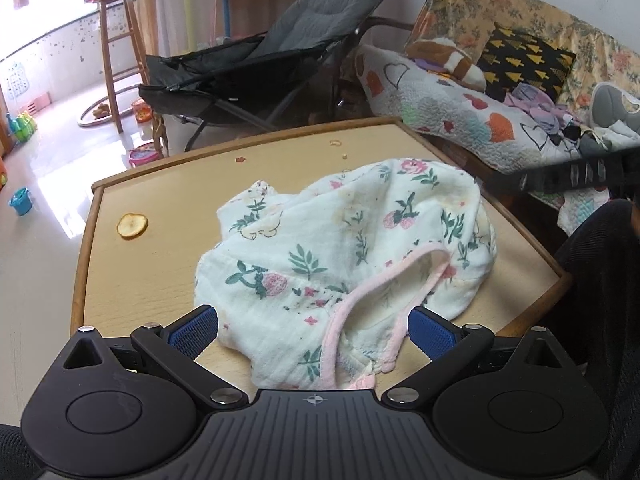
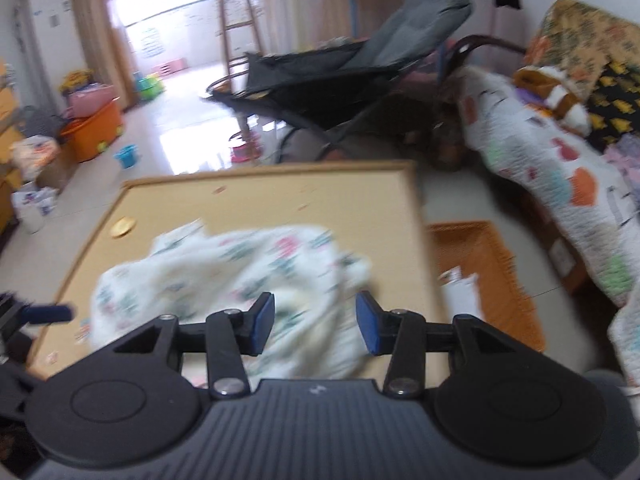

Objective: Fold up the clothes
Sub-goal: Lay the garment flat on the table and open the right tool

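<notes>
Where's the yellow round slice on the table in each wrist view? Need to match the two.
Left wrist: yellow slice lies on the table near its left edge, left of the floral garment and apart from it.
Right wrist: yellow slice, blurred, lies near the table's far left edge, just beyond the garment's upper left.
Shared landmark: grey folding chair beyond the table's far edge.

Two close wrist views angled down over one shared table [image 1: 120,184].

Wooden table [image 1: 120,280], floral garment [image 1: 340,240], fruit slice [image 1: 132,225]
</notes>
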Motion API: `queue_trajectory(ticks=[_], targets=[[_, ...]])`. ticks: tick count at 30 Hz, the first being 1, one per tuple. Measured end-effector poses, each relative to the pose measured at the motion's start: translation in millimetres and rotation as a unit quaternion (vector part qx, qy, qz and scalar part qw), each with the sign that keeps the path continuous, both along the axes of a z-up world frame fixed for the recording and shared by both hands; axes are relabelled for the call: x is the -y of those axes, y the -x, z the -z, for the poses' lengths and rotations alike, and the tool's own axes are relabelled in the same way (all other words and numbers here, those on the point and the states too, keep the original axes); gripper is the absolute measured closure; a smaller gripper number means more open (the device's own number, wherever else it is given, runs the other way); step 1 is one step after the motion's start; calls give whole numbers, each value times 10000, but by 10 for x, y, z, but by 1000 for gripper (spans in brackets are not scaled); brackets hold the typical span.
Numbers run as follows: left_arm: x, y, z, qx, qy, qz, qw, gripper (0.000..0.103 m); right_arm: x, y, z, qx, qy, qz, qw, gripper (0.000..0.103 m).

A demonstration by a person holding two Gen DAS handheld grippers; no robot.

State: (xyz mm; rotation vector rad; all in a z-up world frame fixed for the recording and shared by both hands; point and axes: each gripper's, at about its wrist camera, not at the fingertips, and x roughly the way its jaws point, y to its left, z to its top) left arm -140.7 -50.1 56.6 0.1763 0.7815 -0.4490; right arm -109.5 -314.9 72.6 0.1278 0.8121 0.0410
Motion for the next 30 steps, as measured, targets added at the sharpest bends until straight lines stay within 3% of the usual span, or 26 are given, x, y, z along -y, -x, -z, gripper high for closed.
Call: queue_trajectory(ticks=[4,13,24,26,30], targets=[[0,-9,23,49,-49,-8,10000,2,-187,-1,161,-176,45,-335,9993,61],[42,-86,115,93,-234,-123,9996,2,-256,12,357,-329,83,-419,9985,62],[130,-87,189,181,-517,-41,9985,21,-247,52,428,-440,-5,-345,9984,62],[146,-77,185,255,-640,-40,9976,34,-245,49,432,-444,-16,-342,9984,62],[163,-59,180,334,-824,-2,9960,48,-240,48,442,-472,-28,-327,9983,62]])
